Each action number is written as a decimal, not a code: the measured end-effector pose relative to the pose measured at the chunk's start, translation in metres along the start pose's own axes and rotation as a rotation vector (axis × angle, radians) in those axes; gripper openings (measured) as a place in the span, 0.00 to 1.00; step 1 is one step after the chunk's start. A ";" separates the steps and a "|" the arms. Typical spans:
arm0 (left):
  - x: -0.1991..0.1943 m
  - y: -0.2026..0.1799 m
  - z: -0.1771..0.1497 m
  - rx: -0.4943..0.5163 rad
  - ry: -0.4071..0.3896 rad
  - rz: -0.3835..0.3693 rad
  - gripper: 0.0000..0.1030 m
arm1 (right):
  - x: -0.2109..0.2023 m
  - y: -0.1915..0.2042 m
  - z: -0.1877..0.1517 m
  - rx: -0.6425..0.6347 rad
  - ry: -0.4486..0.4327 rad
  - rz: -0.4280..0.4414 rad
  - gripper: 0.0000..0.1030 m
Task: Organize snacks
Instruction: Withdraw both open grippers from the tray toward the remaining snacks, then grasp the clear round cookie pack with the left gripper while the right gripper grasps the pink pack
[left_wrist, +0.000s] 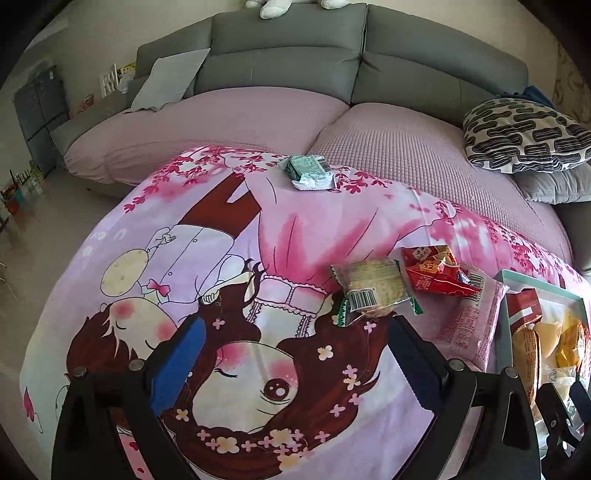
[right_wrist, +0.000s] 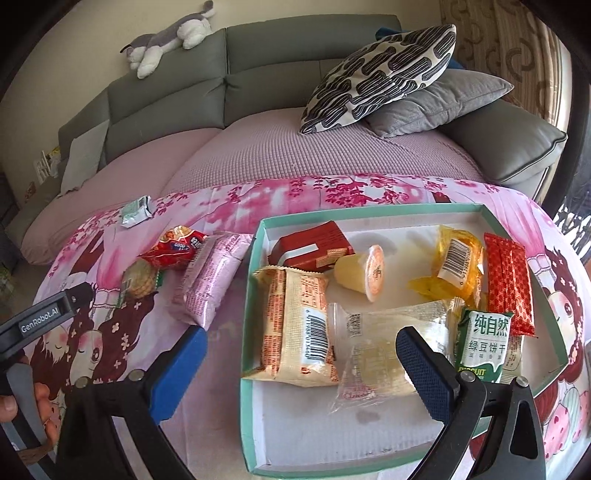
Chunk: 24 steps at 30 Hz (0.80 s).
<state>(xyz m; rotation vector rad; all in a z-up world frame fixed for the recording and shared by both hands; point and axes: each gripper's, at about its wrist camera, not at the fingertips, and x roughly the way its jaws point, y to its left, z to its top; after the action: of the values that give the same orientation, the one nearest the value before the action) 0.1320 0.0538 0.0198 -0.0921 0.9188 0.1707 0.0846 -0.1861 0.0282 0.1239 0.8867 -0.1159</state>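
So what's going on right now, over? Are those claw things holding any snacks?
Both grippers, left and right, open, empty. Box part filled; round cracker pack, red pack, pink pack, green pack still outside. Nothing blocking.

grey sofa | plush dog (on sofa back) | patterned pillow upon grey cushion | cartoon cloth

We see open cartoon tablecloth between our left gripper and the far green packet, a wide lane. To the right, the round cracker pack, red bag and pink pack crowd together against the box rim. Inside the box, snacks fill the middle and far end; only the near white floor lies bare.
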 end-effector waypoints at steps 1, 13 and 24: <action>0.000 0.002 0.000 -0.001 0.000 0.000 0.96 | 0.000 0.004 0.000 -0.005 0.000 -0.001 1.00; 0.003 0.027 0.005 -0.041 -0.005 0.002 0.96 | 0.006 0.035 -0.002 -0.063 0.003 0.030 1.00; 0.014 0.024 0.015 -0.060 -0.034 -0.056 0.96 | 0.018 0.048 0.002 -0.092 0.002 0.032 1.00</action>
<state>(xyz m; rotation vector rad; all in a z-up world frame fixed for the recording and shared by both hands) 0.1475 0.0815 0.0182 -0.1700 0.8768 0.1473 0.1049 -0.1403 0.0188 0.0521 0.8900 -0.0445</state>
